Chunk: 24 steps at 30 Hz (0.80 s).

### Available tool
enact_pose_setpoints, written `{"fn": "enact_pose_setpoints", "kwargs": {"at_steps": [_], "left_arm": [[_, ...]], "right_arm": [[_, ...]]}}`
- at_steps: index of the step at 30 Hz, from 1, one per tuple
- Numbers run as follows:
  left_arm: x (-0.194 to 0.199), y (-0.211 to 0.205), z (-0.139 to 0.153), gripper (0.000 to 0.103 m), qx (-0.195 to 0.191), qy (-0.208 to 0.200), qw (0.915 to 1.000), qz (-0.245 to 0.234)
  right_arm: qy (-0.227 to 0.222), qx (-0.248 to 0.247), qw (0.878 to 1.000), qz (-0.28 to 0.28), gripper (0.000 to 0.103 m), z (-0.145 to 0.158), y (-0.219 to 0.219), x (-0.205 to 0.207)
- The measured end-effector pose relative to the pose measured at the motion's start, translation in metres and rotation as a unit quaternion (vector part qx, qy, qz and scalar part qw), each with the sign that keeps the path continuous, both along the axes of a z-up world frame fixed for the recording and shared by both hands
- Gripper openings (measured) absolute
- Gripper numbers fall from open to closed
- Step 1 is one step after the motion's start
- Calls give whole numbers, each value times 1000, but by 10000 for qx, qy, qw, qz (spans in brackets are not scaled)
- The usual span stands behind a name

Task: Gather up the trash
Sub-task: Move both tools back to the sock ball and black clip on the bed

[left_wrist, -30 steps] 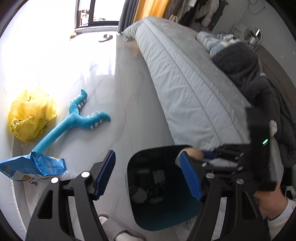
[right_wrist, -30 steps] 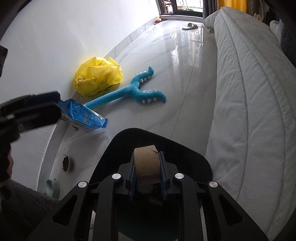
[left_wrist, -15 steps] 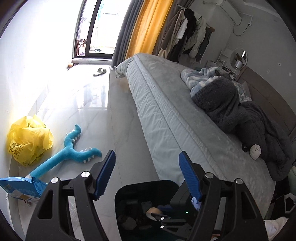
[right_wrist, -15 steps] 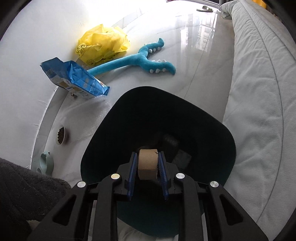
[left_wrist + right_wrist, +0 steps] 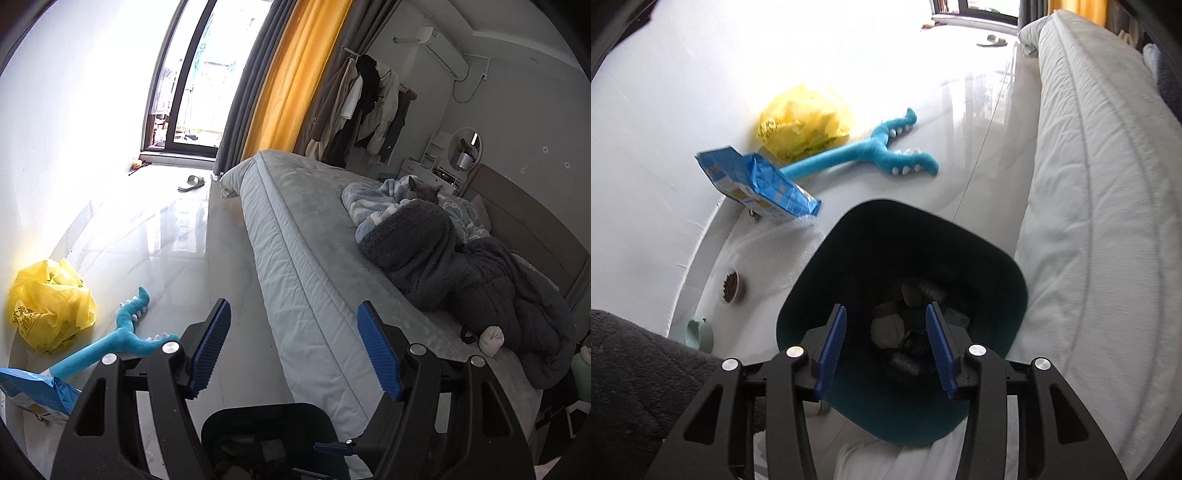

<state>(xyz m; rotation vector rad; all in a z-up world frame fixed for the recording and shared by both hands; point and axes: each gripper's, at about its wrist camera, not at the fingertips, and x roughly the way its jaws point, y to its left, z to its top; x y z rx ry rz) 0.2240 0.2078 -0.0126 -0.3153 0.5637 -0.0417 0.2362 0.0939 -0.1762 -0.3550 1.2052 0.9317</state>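
A dark teal trash bin [image 5: 1015, 280] stands on the floor beside the bed, with several pieces of trash [image 5: 886, 330] at its bottom. My right gripper [image 5: 884, 345] is open and empty right over the bin's mouth. My left gripper [image 5: 293, 349] is open and empty, raised above the bin [image 5: 229, 421] and pointing along the bed's edge. A crumpled yellow plastic bag [image 5: 805, 123] [image 5: 50, 304] and a blue snack bag [image 5: 757, 184] [image 5: 33, 393] lie on the floor by the wall.
A teal plush toy [image 5: 871, 153] lies between the bags and the bin. A bed [image 5: 317, 266] with dark blankets [image 5: 461, 266] runs along the right. A pet food bowl [image 5: 730, 285] and a pale green bowl [image 5: 698, 332] sit by the wall. A slipper [image 5: 191, 182] lies near the window.
My right gripper opened and the cardboard roll it held dropped into the bin. My left gripper tilted upward, from looking down at the bin to looking across the room.
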Motion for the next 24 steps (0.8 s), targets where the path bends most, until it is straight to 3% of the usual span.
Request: {"fn": "enact_pose_setpoints", "kwargs": {"at_steps": [8,15,24], "left_arm": [[14,-32,10,76,45,-177,9998,-45],[23,-65,16,80,205,-310,9992,-116],[37,-111,13,84,243,-280,9987,-349]], "right_arm": [[-326,632,9974,-99,56,46,-35,0],[-729,1033,9897,-671,61,86,-82,18],[-1369,877,9762,-1432,67,104,-157,52]]}}
